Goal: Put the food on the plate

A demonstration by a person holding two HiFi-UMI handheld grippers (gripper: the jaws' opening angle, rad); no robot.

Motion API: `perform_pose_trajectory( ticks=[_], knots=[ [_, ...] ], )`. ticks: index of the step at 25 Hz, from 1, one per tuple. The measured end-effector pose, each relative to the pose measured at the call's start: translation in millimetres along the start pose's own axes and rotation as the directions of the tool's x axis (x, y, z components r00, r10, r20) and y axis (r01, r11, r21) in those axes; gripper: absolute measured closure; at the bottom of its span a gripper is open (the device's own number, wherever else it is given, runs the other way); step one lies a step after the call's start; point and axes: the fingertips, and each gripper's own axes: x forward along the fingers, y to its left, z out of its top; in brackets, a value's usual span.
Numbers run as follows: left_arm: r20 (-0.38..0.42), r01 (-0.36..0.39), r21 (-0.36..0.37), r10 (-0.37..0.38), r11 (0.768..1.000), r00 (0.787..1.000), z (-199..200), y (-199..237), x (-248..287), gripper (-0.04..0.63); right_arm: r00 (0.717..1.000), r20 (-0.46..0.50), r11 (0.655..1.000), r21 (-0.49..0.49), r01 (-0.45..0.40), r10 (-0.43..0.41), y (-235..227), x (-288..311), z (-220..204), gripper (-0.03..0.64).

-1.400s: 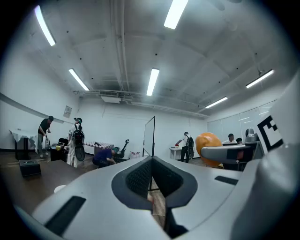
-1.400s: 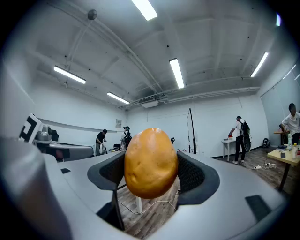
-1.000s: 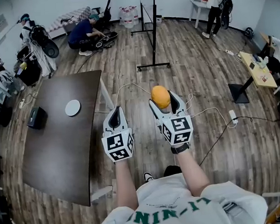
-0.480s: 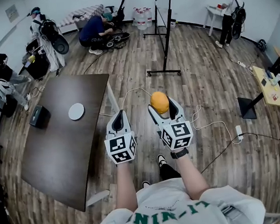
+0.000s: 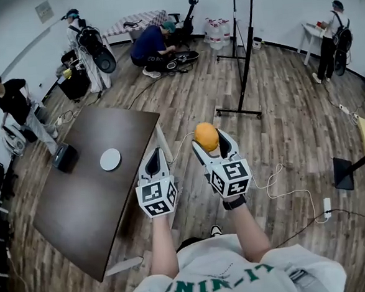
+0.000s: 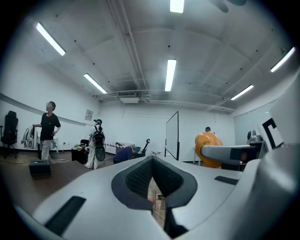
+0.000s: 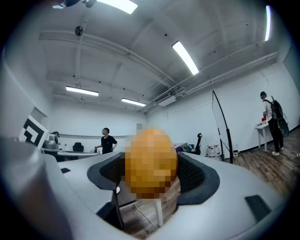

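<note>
While the person stands on the wood floor beside the dark table (image 5: 81,205), both tools are held out level in front of the chest. The right gripper (image 5: 210,144) is clamped on the food (image 5: 206,134), a round orange lump squeezed between its pads and carried in the air, clear of the table. The left gripper (image 5: 154,157), just beside it at nine o'clock, has its jaws together with nothing in them.

The plate (image 5: 110,159), small, round and white, lies on the table at about ten o'clock from the left gripper, apart from both tools. A black box (image 5: 65,157) sits on the table near the plate, at its nine o'clock. Out past the food at one o'clock stands a black pole stand (image 5: 245,63), and a white cable (image 5: 278,179) trails over the floor at three o'clock. Other people are busy along the far walls.
</note>
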Motion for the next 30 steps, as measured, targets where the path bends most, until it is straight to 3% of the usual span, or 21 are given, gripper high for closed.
perform_pose_trajectory(
  ticks=[5,12,22,30],
  knots=[
    [-0.035,-0.108,-0.013,0.107,0.994,0.994,-13,45,18,0.581,0.989,-0.05,0.99,0.024,-0.139,0.14,26,58,-22,0.273],
    [-0.035,-0.297,-0.048,0.295,0.954,0.955,-14,165,38,0.581,0.928,-0.094,0.933,0.048,-0.357,0.36,112,169,-49,0.273],
    [0.039,-0.487,-0.088,0.491,0.869,0.87,24,364,70,0.581,0.832,-0.086,0.835,0.015,-0.55,0.549,242,351,-36,0.273],
    [0.024,-0.604,-0.113,0.609,0.789,0.792,10,468,54,0.581,0.733,-0.124,0.74,0.012,-0.672,0.668,337,432,-58,0.273]
  ],
)
